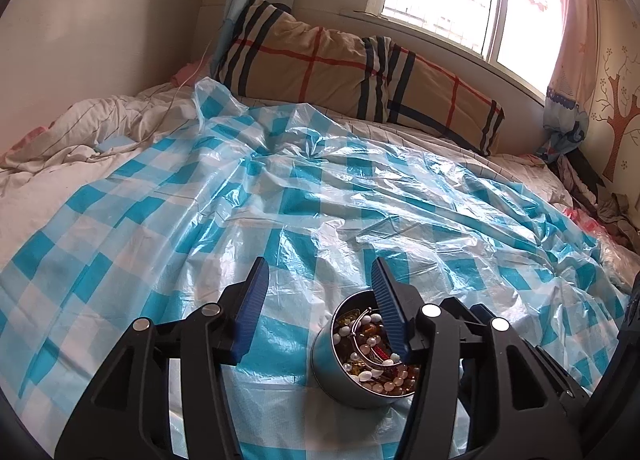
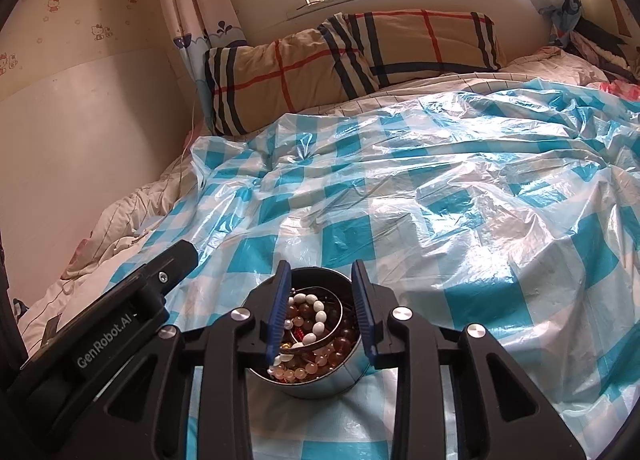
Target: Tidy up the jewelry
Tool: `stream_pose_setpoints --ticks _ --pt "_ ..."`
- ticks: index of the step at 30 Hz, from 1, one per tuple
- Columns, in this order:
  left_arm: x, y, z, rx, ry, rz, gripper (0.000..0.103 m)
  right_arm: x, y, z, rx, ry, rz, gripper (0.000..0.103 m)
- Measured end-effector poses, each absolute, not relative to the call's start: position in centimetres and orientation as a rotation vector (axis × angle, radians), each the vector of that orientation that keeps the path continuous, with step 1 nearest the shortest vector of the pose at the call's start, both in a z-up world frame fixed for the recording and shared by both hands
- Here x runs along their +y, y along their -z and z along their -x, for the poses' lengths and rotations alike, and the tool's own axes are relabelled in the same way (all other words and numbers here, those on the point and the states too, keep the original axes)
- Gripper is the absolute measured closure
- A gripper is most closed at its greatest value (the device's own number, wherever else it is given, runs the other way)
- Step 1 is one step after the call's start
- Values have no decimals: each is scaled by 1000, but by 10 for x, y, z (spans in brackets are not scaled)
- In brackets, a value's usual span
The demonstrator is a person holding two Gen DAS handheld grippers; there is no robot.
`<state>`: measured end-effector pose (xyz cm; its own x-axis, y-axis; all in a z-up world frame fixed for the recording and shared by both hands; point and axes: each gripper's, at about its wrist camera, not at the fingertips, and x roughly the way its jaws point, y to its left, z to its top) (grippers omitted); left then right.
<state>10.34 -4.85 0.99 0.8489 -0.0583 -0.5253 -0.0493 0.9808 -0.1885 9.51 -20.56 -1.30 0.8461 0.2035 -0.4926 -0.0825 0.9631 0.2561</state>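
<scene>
Blue-checked plastic sheeting [image 2: 460,228] is covering the bed, with a plaid pillow [image 2: 348,60] lying under the window. You are holding your right gripper [image 2: 322,308] over the round tin [image 2: 340,382] of beaded jewelry [image 2: 316,324], fingers apart and gripping nothing. Your left gripper [image 1: 318,316] is hanging spread wide, one finger over the tin's rim.

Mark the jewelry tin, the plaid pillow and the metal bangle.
jewelry tin [image 2: 352,374]: right wrist view, on its outer metal wall.
plaid pillow [image 1: 320,60]: left wrist view, on the tan middle panel.
metal bangle [image 2: 339,310]: right wrist view, on its right arc.
</scene>
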Motion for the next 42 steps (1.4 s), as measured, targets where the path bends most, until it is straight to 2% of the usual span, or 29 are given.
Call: stream_pose_setpoints --ticks 3,8,11,16,21,28,33,42 --pt "-48 -11 -102 559 2 193 47 -206 12 -95 546 -147 -223 66" --pt "-40 -15 -93 582 -15 187 23 -208 8 -88 553 -123 -189 52" --pt "-40 -24 -78 613 -15 130 18 -217 3 -69 560 -106 -177 43" --pt "-42 -39 -31 640 -11 -26 8 -236 -15 -19 562 -78 -179 36" --pt "-32 -37 19 675 -17 -55 8 -247 -23 40 577 -57 -124 28" --pt "-19 -14 73 731 -34 -34 8 -250 -6 93 627 -42 -62 24" --pt "-21 -9 88 726 -54 -52 8 -247 -7 114 584 -28 -42 9" --pt "-23 -13 93 687 -41 -52 8 -249 -5 106 620 -14 -40 8"
